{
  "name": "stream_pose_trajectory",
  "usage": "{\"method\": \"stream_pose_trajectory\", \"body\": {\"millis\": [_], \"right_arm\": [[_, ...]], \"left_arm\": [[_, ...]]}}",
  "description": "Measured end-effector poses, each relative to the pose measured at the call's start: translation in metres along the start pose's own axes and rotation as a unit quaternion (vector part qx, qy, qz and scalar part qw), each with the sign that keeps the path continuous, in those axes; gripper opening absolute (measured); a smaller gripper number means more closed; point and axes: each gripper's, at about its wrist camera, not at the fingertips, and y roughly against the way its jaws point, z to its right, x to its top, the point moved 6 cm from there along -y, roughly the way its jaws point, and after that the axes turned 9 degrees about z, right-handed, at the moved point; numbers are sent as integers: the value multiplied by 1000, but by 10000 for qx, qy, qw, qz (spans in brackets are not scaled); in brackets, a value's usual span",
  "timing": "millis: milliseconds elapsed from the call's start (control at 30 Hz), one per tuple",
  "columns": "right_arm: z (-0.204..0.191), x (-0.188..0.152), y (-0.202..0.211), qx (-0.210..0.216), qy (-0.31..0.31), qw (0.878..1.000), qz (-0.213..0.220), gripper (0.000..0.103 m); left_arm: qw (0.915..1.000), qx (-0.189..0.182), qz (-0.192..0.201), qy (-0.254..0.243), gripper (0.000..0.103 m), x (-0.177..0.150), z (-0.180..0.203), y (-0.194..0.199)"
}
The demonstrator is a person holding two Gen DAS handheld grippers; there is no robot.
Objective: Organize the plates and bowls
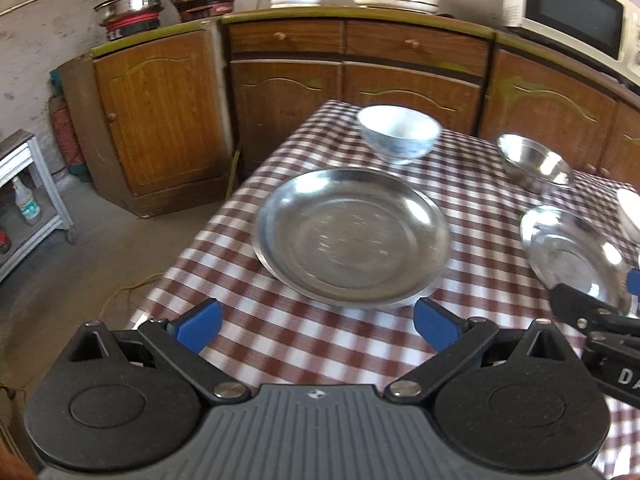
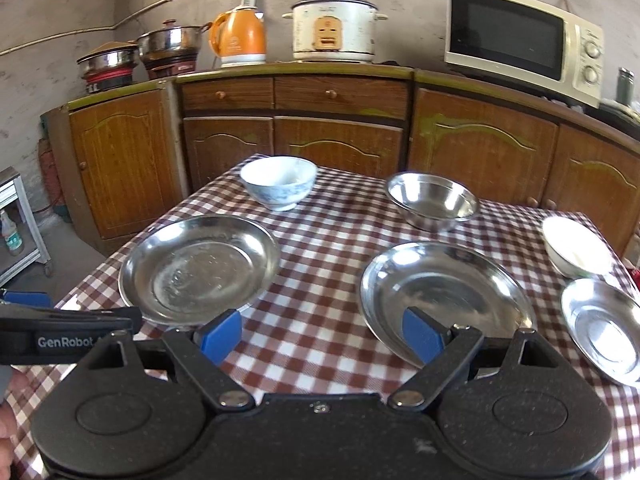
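A checked table (image 2: 328,240) holds two large steel plates (image 2: 200,268) (image 2: 444,292), a small steel plate (image 2: 604,328), a steel bowl (image 2: 432,200), a blue-and-white bowl (image 2: 278,184) and a white bowl (image 2: 576,250). In the left wrist view the left plate (image 1: 352,236) lies just ahead of my open, empty left gripper (image 1: 318,326), with the blue-and-white bowl (image 1: 398,132) behind it. My right gripper (image 2: 322,338) is open and empty, its right finger over the near rim of the second large plate (image 1: 576,256).
Wooden cabinets (image 2: 332,132) stand behind the table with pots, an orange kettle (image 2: 240,38), a rice cooker (image 2: 334,28) and a microwave (image 2: 524,40) on top. A white rack (image 1: 24,200) stands on the floor at left. The table's left edge drops off beside the left plate.
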Motion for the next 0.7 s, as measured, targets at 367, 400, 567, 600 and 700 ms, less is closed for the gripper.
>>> {"method": "stream_pose_trajectory", "body": {"millis": [367, 400, 567, 600, 700], "right_arm": [[-32, 2, -78, 273, 229, 9990, -285, 103], [-33, 1, -88, 268, 208, 9988, -364, 103], [-38, -4, -126, 303, 164, 9976, -595, 103], [-38, -5, -134, 305, 121, 9975, -621, 103], [-39, -9, -154, 332, -10, 9969, -713, 103]], "left_arm": [[9989, 451, 105, -44, 103, 37, -46, -68], [9988, 469, 106, -76, 103, 39, -46, -75], [9987, 482, -175, -53, 100, 37, -54, -110], [9988, 452, -209, -29, 99, 38, -54, -115], [9983, 517, -272, -30, 94, 38, -60, -127]]}}
